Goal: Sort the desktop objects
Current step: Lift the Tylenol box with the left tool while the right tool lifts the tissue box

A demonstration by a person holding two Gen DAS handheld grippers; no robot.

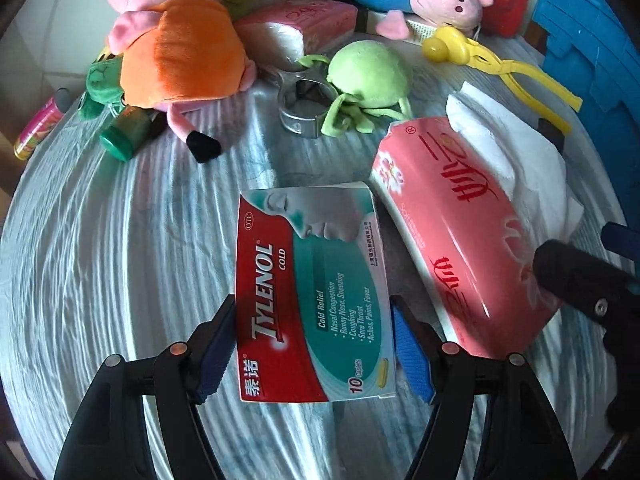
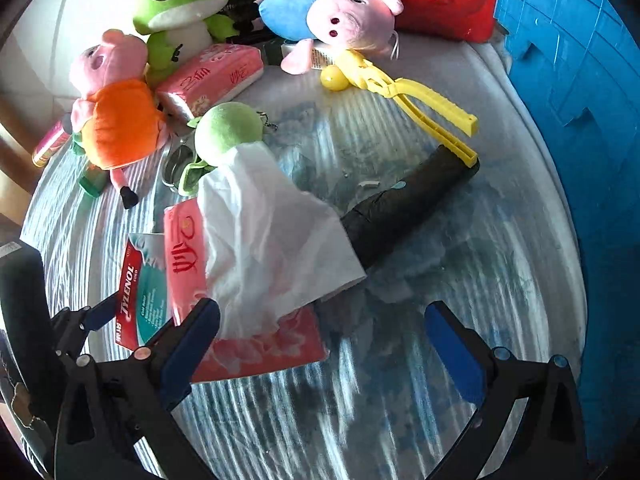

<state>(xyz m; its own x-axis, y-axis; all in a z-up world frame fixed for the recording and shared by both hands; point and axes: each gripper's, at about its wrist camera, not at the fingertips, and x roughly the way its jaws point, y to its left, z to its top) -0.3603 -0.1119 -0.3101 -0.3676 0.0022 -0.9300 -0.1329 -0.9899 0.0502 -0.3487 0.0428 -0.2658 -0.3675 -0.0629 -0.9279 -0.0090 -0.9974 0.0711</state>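
The left gripper [image 1: 312, 344] pinched the Tylenol box [image 1: 312, 292], long axis toward twelve o'clock, while the right gripper [image 2: 322, 344] gaped empty, tissue pack [image 2: 240, 320] at ten o'clock.

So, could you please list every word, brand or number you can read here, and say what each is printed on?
Medicine box, between the left hand-held gripper's fingers:
"TYLENOL"
"COLD"
"OTC"
"Cold Relief"
"Nasal Congestion", "Runny Nose, Sneezing", "Coughing", "Sore Throat", "Aches, Pains, Fever"
"10 Caplets"
"泰诺"
Its small Chinese line is too small to read.
Pink tissue pack: red stylised Chinese script, not legible; faint "Soft..." wording blurred.
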